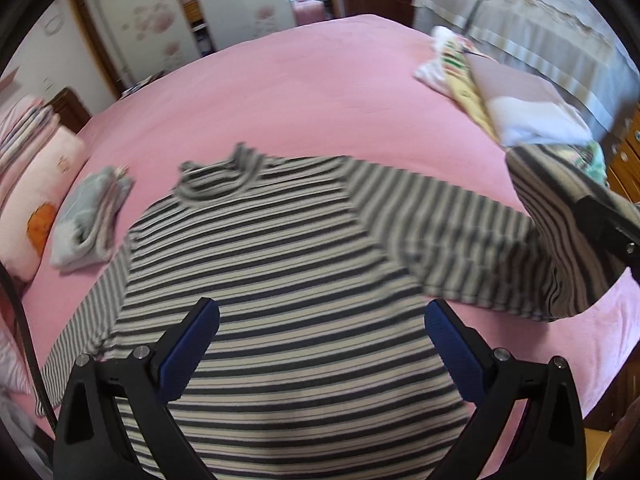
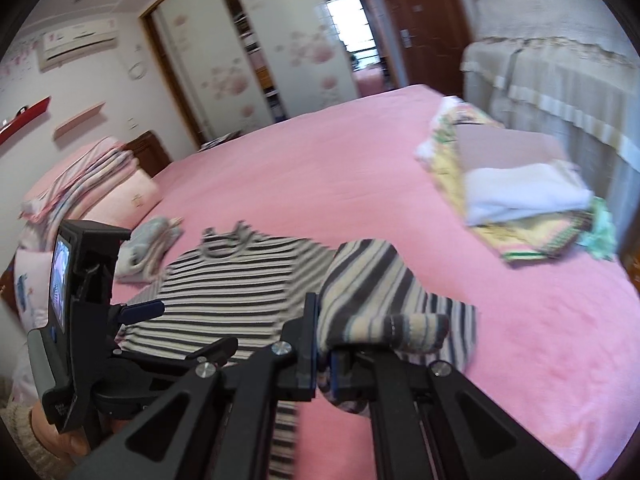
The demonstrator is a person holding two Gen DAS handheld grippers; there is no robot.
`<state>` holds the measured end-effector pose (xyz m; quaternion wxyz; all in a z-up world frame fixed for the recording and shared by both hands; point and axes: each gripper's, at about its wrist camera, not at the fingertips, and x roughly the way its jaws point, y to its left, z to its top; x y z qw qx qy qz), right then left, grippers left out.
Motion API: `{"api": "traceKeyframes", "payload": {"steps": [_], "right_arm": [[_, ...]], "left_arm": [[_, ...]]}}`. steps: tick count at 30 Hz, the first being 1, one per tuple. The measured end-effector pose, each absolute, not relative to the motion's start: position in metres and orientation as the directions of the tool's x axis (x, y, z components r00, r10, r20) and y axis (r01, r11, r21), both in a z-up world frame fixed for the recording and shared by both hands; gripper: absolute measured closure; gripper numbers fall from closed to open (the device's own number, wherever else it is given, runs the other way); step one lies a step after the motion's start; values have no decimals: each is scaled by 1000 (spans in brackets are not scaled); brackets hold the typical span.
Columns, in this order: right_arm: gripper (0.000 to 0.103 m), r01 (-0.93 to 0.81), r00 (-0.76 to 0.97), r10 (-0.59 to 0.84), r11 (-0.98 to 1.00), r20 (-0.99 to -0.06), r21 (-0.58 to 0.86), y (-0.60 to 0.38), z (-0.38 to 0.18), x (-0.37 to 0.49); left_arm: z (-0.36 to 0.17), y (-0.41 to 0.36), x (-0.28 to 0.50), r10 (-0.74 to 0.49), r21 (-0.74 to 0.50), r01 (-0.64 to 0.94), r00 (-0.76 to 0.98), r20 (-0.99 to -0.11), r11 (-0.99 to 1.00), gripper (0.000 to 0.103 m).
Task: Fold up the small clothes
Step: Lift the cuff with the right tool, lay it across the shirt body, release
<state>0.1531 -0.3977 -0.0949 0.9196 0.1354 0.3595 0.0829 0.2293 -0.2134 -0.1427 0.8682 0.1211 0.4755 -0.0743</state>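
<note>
Pinching the sleeve (image 2: 372, 280), right gripper (image 2: 324, 344) held it raised; shirt (image 1: 280, 280) lay flat on bed (image 1: 320, 92), body ahead-left of those fingers. Left gripper (image 1: 320, 344) hung spread, empty, above it.

I am working in a home bedroom. A wide bed (image 2: 360, 168) under a pink sheet fills both views, with pillows (image 2: 120, 200) and folded bedding stacked at its wooden headboard (image 2: 148, 152). Behind stands a sliding-door wardrobe (image 2: 240, 60) with pink floral panels, an air conditioner (image 2: 78, 42) mounted high on the wall, and a brown wooden door (image 2: 420, 20). Folded laundry (image 2: 516, 188) lies on the sheet.
</note>
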Motion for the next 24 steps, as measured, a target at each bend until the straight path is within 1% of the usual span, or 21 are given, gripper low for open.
{"api": "traceKeyframes", "payload": {"steps": [6,13,19,24], "right_arm": [[99,-165,678,334,937,-655,307,-315,-104,181],[99,-266,601,404,915,-690,304,-223,-126,209],[99,-344,538,446,891,-716,296,-146,-147,228],[99,-391,500,443,882,-744,263,-98,-170,239]], "left_arm": [[-135,-125,235,37,132,128,566,-824,983,0],[-139,-34,242,110,133,1,563,-819,991,0],[-155,36,239,148,107,-107,532,-834,988,0],[-176,70,236,184,123,-152,499,-847,981,0]]}}
